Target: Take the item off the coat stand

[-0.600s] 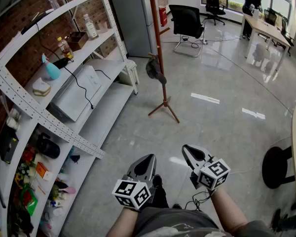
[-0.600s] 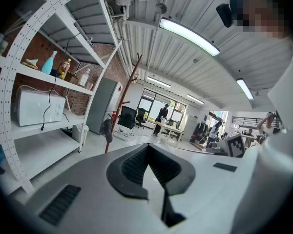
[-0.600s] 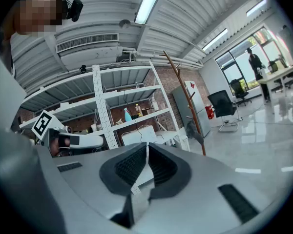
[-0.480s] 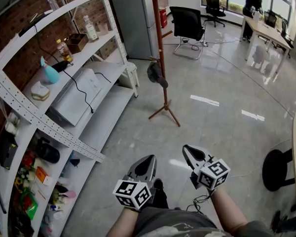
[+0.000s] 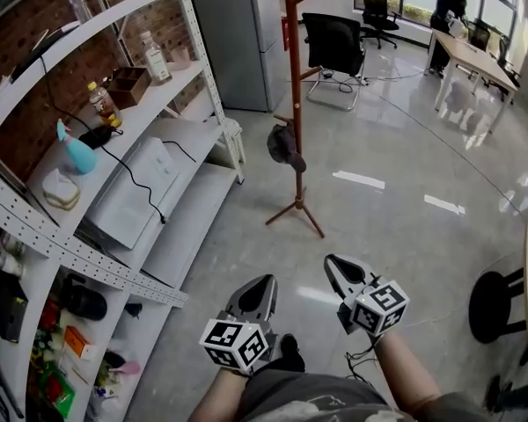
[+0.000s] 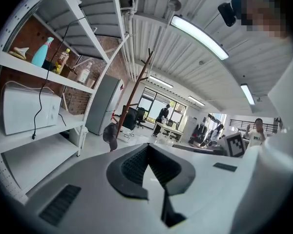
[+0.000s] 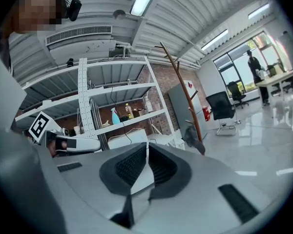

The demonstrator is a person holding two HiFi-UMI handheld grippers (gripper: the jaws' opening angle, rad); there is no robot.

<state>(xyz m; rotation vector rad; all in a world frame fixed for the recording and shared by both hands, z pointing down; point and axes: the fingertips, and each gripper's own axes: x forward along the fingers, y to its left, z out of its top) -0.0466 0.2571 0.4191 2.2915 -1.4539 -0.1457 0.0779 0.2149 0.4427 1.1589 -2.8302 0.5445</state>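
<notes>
A brown wooden coat stand (image 5: 290, 95) rises from the grey floor ahead of me. A dark cap (image 5: 282, 144) hangs on one of its low pegs. The stand (image 6: 132, 94) and cap (image 6: 109, 134) show small in the left gripper view, and the stand (image 7: 183, 89) with its cap (image 7: 194, 138) again in the right gripper view. My left gripper (image 5: 262, 287) and right gripper (image 5: 336, 268) are held low and close to my body, well short of the stand. Both are shut with nothing between the jaws.
A white metal shelf unit (image 5: 88, 183) runs along the left, carrying bottles, a white box and clutter. A grey cabinet (image 5: 238, 33) and a black office chair (image 5: 334, 42) stand behind the coat stand. A black stool (image 5: 497, 297) sits at right. A person (image 5: 449, 3) stands far off by a desk.
The view has shifted forward and a little up: the coat stand and shelves sit slightly lower and nearer in the picture. Both grippers keep their place and stay shut.
</notes>
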